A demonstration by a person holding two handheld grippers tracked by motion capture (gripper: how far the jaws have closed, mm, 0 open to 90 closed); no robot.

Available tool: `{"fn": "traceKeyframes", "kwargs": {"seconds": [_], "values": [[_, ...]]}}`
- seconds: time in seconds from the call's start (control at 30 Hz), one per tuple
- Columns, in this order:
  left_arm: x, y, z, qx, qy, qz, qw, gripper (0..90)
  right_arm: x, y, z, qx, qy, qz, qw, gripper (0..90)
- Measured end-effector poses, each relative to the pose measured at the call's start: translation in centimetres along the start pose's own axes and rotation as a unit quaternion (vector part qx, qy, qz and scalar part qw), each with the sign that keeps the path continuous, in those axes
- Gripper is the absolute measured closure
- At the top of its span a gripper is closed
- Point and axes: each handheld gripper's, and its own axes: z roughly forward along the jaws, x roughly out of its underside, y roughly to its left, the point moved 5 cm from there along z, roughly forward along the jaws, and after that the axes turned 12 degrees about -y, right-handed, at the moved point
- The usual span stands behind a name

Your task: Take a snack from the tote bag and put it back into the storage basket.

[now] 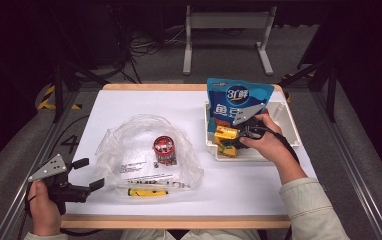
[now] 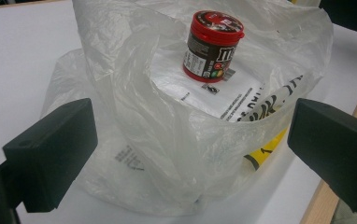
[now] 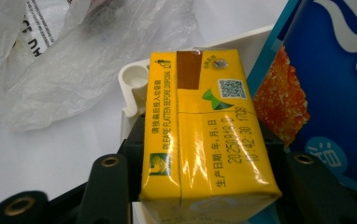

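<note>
Left gripper point(image 1: 86, 174) at table's point(image 1: 259, 190) near-left edge, jaws spread wide and empty, facing crumpled clear plastic bag point(image 1: 144, 150) with red-lidded candy jar point(image 1: 163, 149) upright inside — further right, right gripper point(image 1: 231, 136) clamped on yellow drink carton point(image 3: 204, 135), over white bin point(image 1: 289, 125), beside blue snack pouch point(image 1: 236, 100).

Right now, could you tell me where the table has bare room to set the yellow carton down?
Free: the far left of the table behind the plastic bag, and the near right strip in front of the white bin. The bin itself is crowded.
</note>
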Motion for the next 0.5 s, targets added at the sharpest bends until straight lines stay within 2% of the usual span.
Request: {"fn": "traceKeyframes", "kwargs": {"seconds": [0.5], "values": [[0.02, -0.01, 0.02, 0.000, 0.001, 0.000, 1.0000, 2.2, 0.69, -0.39, -0.38, 0.011, 0.006, -0.002, 0.9999, 50.8]]}}
